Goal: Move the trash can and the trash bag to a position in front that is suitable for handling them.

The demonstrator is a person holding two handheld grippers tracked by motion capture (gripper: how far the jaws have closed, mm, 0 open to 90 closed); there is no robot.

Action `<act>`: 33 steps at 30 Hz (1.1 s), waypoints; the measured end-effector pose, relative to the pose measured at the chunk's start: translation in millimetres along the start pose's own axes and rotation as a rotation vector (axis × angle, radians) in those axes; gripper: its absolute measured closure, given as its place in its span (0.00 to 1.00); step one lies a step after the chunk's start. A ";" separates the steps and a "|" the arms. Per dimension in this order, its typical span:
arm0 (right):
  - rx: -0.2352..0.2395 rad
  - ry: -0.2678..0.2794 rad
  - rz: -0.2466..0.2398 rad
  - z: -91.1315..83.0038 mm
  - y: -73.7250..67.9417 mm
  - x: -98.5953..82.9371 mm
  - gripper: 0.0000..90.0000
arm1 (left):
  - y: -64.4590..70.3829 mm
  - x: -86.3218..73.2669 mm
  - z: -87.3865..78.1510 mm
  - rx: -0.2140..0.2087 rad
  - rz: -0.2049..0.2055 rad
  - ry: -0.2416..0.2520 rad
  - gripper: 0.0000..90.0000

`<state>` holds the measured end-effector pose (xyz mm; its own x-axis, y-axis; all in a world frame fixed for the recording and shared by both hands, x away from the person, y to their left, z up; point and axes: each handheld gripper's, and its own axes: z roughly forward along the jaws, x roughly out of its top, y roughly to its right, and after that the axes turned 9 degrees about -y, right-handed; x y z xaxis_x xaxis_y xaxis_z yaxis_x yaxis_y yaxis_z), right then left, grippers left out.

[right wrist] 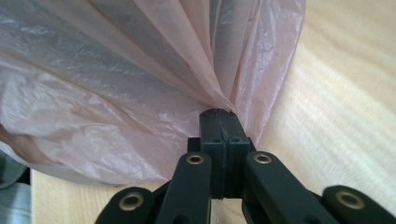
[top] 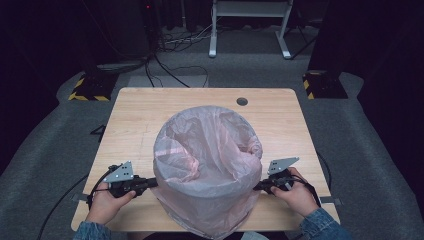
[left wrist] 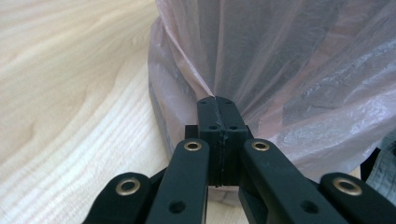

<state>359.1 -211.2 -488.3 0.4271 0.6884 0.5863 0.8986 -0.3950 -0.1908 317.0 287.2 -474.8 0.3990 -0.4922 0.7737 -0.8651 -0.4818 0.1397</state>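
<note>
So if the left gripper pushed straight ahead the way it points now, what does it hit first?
The left gripper is already shut on the pink bag. Going straight on, it would likely press that film against the bin's side wall underneath, though how close the wall lies is unclear.

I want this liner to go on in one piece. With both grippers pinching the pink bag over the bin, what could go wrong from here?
1. The left gripper and right gripper each clamp a small pleated bunch of the thin pink bag; pulling harder could tear the film there.
2. The bin under the bag stands near the table front edge, so an uneven tug might tip or slide it off.
3. If one pinch slips, that side of the bag may ride up.
</note>
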 end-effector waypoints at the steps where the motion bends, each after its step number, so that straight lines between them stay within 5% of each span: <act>1: 0.002 -0.007 0.001 2.1 0.3 -1.6 1.00 | -0.4 -1.9 1.5 -0.003 -0.006 -0.004 1.00; 8: 0.016 0.004 0.017 5.9 1.0 -9.2 0.99 | -0.4 -9.0 4.5 -0.017 -0.040 0.005 0.99; 10: 0.001 0.020 0.013 3.5 -0.1 -9.1 0.71 | 0.5 -8.0 2.5 -0.003 -0.052 0.022 0.78; 13: -0.020 0.082 0.037 -2.4 -0.9 -9.8 0.41 | 3.9 -4.9 -10.8 0.046 -0.064 0.124 0.56; 17: -0.033 0.157 0.037 -15.7 -4.0 -8.7 0.30 | 8.7 0.5 -24.8 0.065 -0.053 0.213 0.41; 28: -0.022 0.313 -0.062 -50.6 -36.6 24.9 0.21 | 24.0 29.9 -25.4 0.054 0.034 0.259 0.29; 30: -0.017 0.333 -0.080 -53.3 -40.2 29.8 0.27 | 23.9 32.5 -23.0 0.052 0.041 0.259 0.29; 33: -0.012 0.332 -0.120 -55.4 -41.6 35.2 0.50 | 23.2 33.8 -18.6 0.063 0.057 0.245 0.37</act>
<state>331.2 -204.3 -416.0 0.2607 0.4960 0.8283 0.9383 -0.3320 -0.0966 304.7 272.9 -434.0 0.2576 -0.3336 0.9068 -0.8606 -0.5060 0.0584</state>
